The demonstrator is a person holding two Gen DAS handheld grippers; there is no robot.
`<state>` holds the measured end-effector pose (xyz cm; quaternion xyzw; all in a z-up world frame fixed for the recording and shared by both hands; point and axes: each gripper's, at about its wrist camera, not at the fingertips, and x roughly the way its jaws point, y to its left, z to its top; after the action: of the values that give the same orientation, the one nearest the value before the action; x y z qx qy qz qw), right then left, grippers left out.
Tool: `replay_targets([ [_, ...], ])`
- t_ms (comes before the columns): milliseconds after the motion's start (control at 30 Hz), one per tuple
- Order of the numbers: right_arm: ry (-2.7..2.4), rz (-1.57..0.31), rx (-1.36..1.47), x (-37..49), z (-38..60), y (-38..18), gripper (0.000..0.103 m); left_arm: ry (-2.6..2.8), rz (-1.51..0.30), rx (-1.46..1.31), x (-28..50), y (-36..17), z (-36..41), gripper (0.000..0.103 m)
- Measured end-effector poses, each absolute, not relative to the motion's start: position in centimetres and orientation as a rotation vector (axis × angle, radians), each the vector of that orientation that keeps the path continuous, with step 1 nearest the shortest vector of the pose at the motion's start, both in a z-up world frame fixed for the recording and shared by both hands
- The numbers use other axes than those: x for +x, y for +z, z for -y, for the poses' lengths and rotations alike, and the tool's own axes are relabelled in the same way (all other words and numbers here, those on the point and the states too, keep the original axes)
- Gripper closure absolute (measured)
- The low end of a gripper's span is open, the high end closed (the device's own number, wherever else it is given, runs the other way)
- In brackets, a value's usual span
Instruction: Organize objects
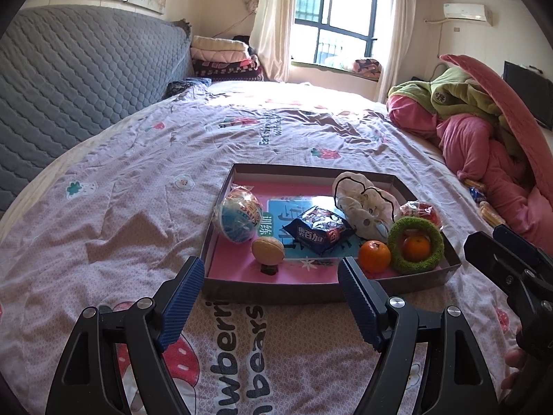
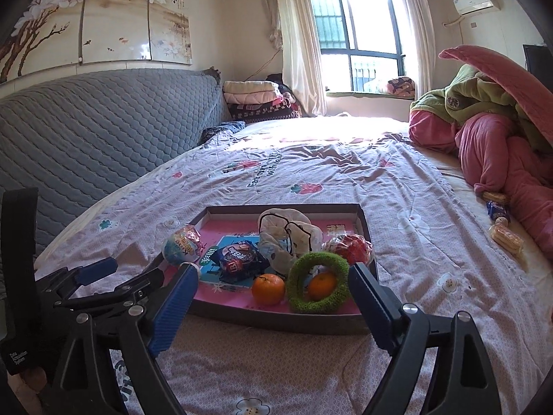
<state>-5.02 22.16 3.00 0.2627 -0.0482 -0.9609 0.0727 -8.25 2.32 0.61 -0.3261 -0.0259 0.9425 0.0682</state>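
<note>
Left tool point(image 1: 271, 278) before tray's point(image 1: 269, 287) long side

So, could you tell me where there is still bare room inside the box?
The box has bare floor along its near edge, left of the loose orange, and at the far left corner behind the ball. The right half is crowded.

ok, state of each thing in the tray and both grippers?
left gripper: open, empty
right gripper: open, empty
tray: on bed, filled
green ring: tilted, around one orange
loose orange: beside ring
walnut: loose
snack packet: sealed, flat
</note>
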Motion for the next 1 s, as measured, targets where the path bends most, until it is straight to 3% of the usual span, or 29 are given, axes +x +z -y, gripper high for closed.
replay_targets([
  [433,-2.875,0.096,0.840,-3.1,-22.1,1.9,0.015,2.807,0.101,-1.049,-6.7,-0.4,-2.8,0.022],
  [1000,-2.868,0.079,0.941,-2.1,-22.1,-0.8,0.015,2.785,0.002,-1.119,-5.0,-3.2,-3.5,0.022],
])
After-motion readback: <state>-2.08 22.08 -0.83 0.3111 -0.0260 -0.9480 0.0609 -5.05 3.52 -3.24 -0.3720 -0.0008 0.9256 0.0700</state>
